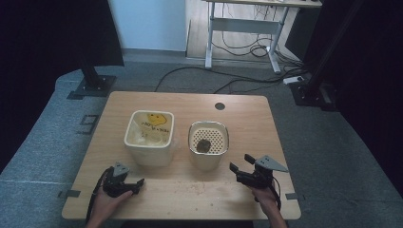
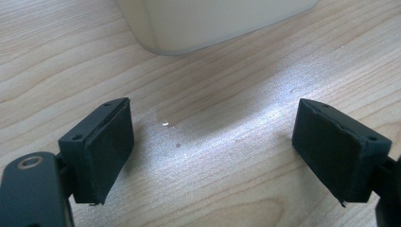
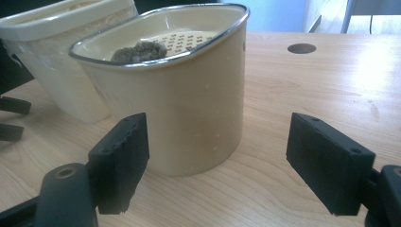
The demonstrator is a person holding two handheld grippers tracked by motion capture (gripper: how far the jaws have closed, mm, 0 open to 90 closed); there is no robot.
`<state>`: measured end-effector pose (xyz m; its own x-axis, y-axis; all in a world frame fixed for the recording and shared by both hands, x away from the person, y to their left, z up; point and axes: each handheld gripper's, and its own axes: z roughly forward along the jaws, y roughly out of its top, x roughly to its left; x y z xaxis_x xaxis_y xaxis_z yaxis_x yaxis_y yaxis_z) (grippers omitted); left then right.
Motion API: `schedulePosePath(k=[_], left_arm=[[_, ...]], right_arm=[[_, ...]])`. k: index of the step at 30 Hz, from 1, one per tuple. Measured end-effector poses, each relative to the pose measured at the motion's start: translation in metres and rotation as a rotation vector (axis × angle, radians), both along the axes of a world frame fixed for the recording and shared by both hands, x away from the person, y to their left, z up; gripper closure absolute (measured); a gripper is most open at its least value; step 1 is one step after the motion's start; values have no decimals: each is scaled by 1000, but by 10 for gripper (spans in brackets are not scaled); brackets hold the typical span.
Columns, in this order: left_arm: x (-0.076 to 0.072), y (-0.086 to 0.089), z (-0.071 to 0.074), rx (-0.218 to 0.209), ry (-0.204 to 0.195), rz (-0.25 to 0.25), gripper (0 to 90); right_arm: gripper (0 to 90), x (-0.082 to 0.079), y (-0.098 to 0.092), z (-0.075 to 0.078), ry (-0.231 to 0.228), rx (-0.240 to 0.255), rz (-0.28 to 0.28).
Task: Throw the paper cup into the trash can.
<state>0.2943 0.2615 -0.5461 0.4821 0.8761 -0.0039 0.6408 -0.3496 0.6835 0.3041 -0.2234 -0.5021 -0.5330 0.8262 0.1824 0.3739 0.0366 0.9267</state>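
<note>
Both tongs stand open and empty: right tongs [image 3: 215,163] face the strainer tub [image 3: 189,94]; left tongs [image 2: 213,151] rest near the bin [image 1: 148,137].

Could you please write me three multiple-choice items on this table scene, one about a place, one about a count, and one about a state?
1. Where does the dark lump lie?
A. on the perforated insert of the right container
B. in the left container
C. on the table

2. How many cream containers stand on the table?
A. one
B. two
C. three

3. How do the right gripper jaws stand?
A. clamped on the container
B. shut with nothing between them
C. open, holding nothing

Answers: 1 A, the lump sits on the slotted tray in the high view and the right gripper view. 2 B, two stand side by side. 3 C, the jaws stand apart, short of the container.
</note>
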Motion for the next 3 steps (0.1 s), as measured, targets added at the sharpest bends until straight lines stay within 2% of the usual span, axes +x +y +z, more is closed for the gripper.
schedulePosePath(k=[3], left_arm=[[0, 0, 0, 0, 0, 0, 135]], right_arm=[[213, 0, -1, -3, 4, 3, -3]])
